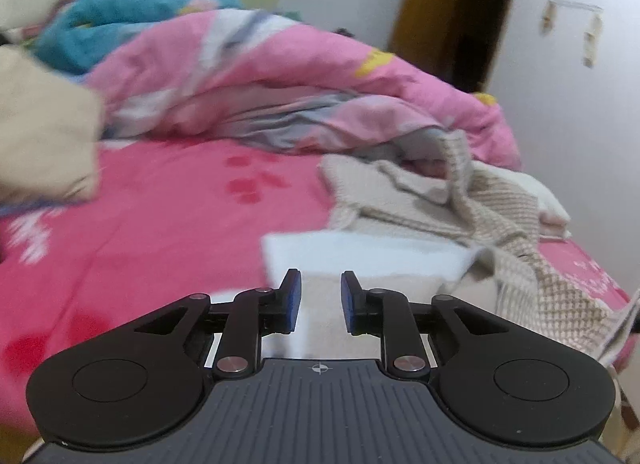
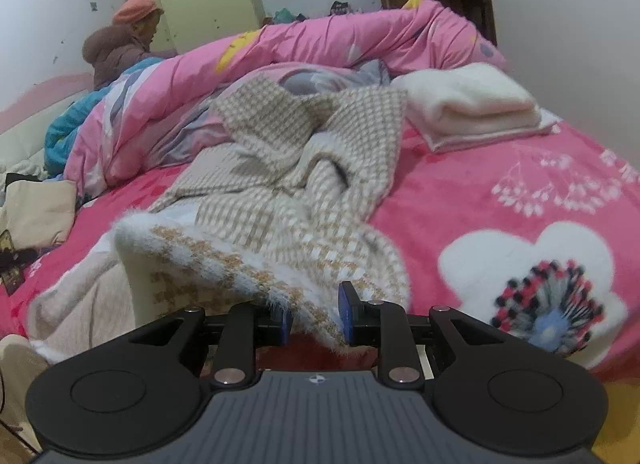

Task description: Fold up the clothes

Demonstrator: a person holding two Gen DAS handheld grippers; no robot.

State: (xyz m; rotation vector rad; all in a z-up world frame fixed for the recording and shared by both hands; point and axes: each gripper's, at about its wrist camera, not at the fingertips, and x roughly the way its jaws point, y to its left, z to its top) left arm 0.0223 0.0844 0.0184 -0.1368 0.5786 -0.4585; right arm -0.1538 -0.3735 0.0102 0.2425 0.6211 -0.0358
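A beige-and-white houndstooth knit sweater (image 2: pixel 288 184) lies crumpled on the pink bed sheet (image 2: pixel 500 168). In the left wrist view the sweater (image 1: pixel 492 220) is at the right, with a pale flat part of it just ahead of the fingers. My left gripper (image 1: pixel 320 300) hovers over that pale part, its blue pads a narrow gap apart with nothing between them. My right gripper (image 2: pixel 314 312) is at the sweater's fuzzy near hem. The hem drapes over the left finger and hangs loosely between the parted pads.
A bunched pink quilt (image 2: pixel 320 44) runs across the far side of the bed. A folded white garment (image 2: pixel 472 104) sits at the back right. A person in an orange hat (image 2: pixel 132 12) sits far left. A cream cushion (image 1: pixel 44 132) lies at the left, a dark doorway (image 1: pixel 480 24) beyond.
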